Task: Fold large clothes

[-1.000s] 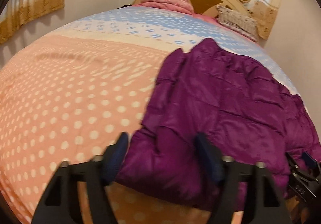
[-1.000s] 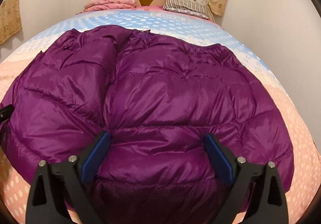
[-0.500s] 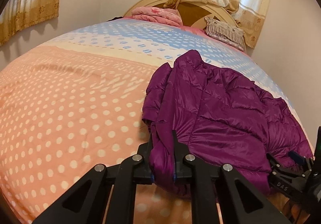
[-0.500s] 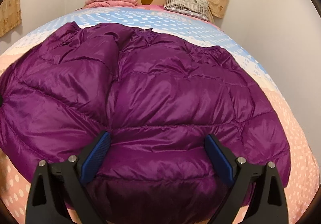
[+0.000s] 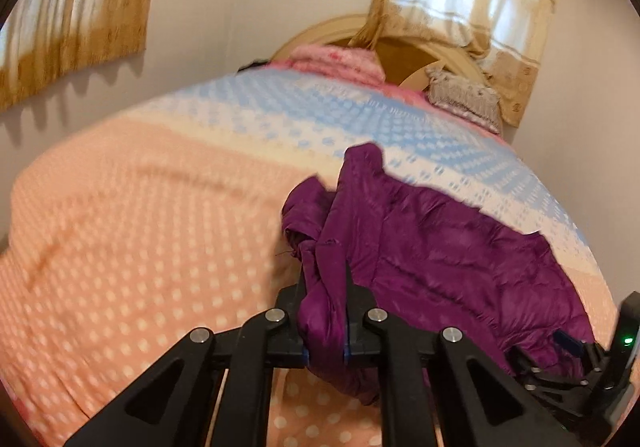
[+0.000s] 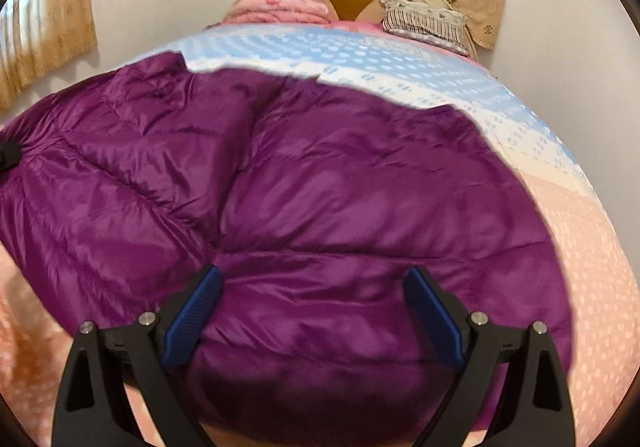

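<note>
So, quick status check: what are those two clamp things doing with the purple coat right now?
Left gripper shut on purple jacket edge, fabric bunched between its fingers. Right gripper open, over the hem. Jacket spread on dotted bedspread. Nothing in the way.

- The left gripper is clamped on a bunched edge of the purple puffer jacket, with fabric squeezed between its black fingers.
- The jacket lies spread to the right over a polka-dot bedspread, peach near the camera and blue farther off.
- The right gripper sits at the jacket's lower right edge, a green light beside it.
- A pink folded blanket and a fringed pillow rest by the arched headboard.
- Beige curtains hang behind.
</note>
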